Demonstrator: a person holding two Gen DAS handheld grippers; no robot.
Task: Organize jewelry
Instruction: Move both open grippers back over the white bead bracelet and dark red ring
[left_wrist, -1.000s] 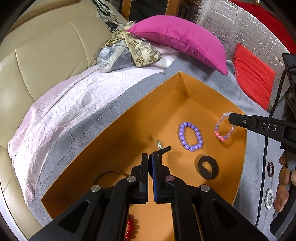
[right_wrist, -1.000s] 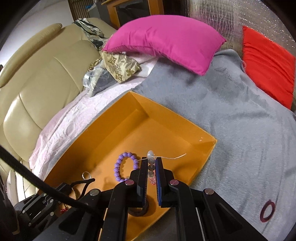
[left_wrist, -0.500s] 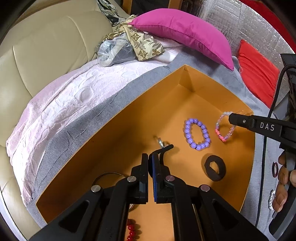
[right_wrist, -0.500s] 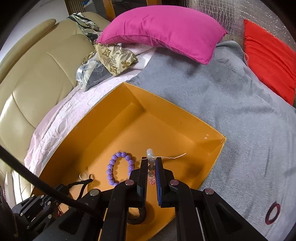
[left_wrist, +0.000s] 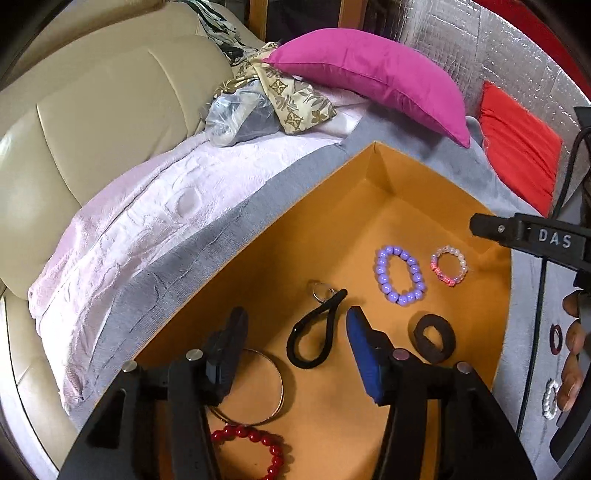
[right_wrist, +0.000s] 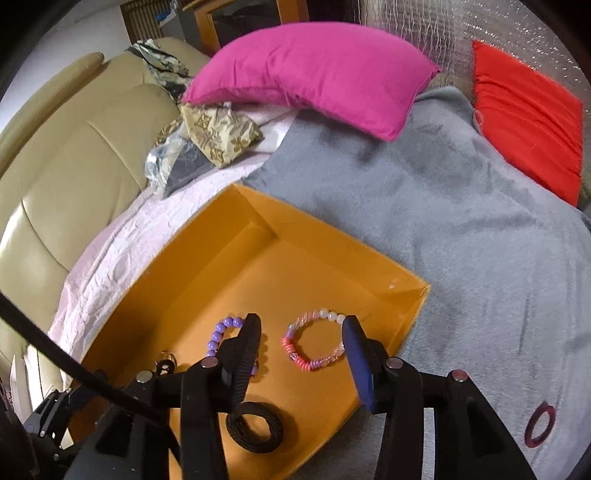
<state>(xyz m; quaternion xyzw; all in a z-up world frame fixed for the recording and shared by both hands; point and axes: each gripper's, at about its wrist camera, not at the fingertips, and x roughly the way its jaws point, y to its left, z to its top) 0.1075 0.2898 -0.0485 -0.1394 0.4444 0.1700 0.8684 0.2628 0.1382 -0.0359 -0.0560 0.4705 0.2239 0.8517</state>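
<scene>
A: Left gripper (left_wrist: 295, 325)?
B: Jaws just opened, now spread, pinching nothing. Black hair tie (left_wrist: 314, 334) lies loose between them on the orange box (left_wrist: 258, 258) floor. Thin hoop (left_wrist: 258, 387) under the left finger, red bead bracelet (left_wrist: 258, 450) nearer still.
A: Right gripper (right_wrist: 301, 347)?
B: Also just opened, spread. Pink bead bracelet (right_wrist: 314, 341) lies flat between its fingers, free. Purple bead bracelet (right_wrist: 221, 336) just left, black band (right_wrist: 255, 428) below.

- You're in a home living room: beige leather sofa (right_wrist: 74, 155) draped with a grey blanket (right_wrist: 461, 221).
- Magenta cushion (right_wrist: 306, 70) and red cushion (right_wrist: 524, 129) on it.
- Wooden cabinet (right_wrist: 236, 18) behind you.
</scene>
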